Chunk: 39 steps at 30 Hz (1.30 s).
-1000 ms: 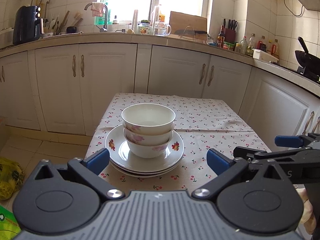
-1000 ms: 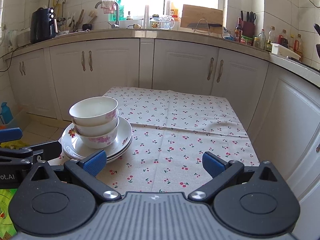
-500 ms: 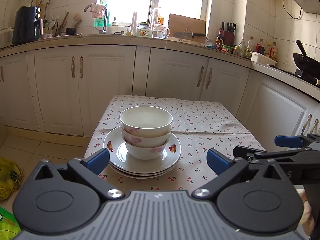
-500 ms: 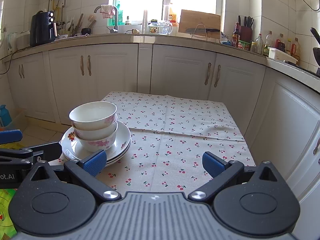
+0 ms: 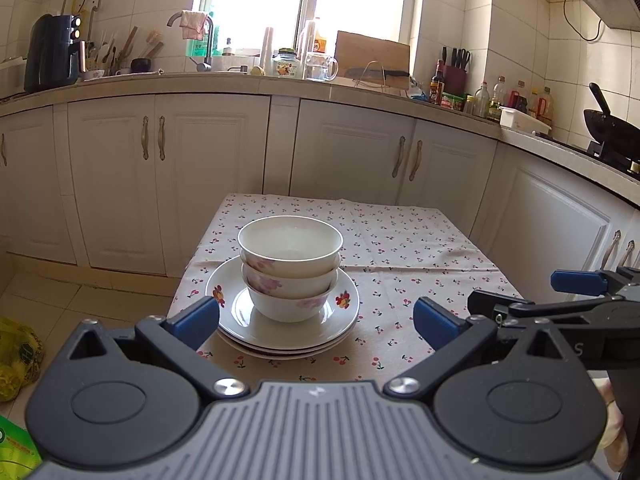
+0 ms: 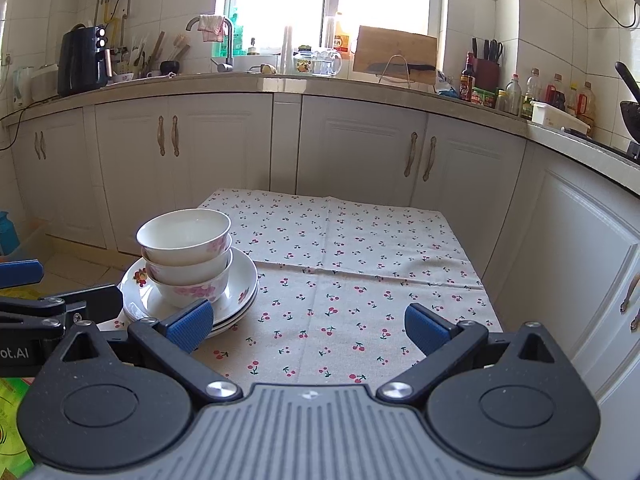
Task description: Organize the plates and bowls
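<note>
Three white flowered bowls point(image 5: 291, 264) are nested upright on a stack of flowered plates point(image 5: 346, 312) near the left front of the cloth-covered table point(image 5: 400, 248). My left gripper point(image 5: 316, 320) is open, held back from the stack with nothing between its fingers. From the right wrist view the bowls point(image 6: 186, 256) and plates point(image 6: 244, 284) sit to the left, and my right gripper point(image 6: 306, 322) is open over bare cloth point(image 6: 340, 272). The right gripper point(image 5: 576, 284) also shows at the right edge of the left wrist view.
White cabinets point(image 5: 208, 168) and a counter run behind and to the right of the table. A wok point(image 5: 612, 128) sits at the far right. Yellow and green bags point(image 5: 16, 360) lie on the floor at the left. A blue bottle point(image 6: 7, 236) stands by the left cabinets.
Both grippers have pulled back and lifted slightly, so the bowl and plate stack looks a little farther away and lower in view. The stack itself has not moved.
</note>
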Each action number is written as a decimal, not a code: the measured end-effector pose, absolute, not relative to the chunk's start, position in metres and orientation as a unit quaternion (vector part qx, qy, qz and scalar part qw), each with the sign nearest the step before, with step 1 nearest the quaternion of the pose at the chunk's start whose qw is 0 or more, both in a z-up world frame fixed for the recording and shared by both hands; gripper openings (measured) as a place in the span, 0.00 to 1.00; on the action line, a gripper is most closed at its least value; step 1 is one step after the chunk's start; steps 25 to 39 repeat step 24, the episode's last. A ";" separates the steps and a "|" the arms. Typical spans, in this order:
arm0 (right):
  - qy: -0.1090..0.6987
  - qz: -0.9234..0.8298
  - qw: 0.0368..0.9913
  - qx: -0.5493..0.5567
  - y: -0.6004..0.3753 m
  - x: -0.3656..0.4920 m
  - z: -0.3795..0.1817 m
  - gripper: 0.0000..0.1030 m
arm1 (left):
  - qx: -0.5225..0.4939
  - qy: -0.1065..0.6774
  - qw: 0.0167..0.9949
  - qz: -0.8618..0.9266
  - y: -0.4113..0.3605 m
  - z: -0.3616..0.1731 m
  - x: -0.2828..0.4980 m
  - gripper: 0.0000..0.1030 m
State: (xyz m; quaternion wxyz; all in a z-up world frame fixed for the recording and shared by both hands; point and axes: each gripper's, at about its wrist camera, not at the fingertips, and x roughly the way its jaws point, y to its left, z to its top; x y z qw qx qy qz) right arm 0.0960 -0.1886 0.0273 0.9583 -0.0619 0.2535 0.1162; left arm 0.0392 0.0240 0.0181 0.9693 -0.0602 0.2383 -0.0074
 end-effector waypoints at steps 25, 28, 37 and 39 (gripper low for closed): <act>0.247 0.110 0.961 -0.063 -0.189 0.093 0.032 1.00 | -0.062 0.234 0.970 -0.010 0.024 0.021 0.037 0.99; 0.247 0.110 0.961 -0.063 -0.189 0.093 0.032 1.00 | -0.062 0.234 0.970 -0.010 0.024 0.021 0.037 0.99; 0.247 0.110 0.961 -0.063 -0.189 0.093 0.032 1.00 | -0.062 0.234 0.970 -0.010 0.024 0.021 0.037 0.99; 0.247 0.110 0.961 -0.063 -0.189 0.093 0.032 1.00 | -0.062 0.234 0.970 -0.010 0.024 0.021 0.037 0.99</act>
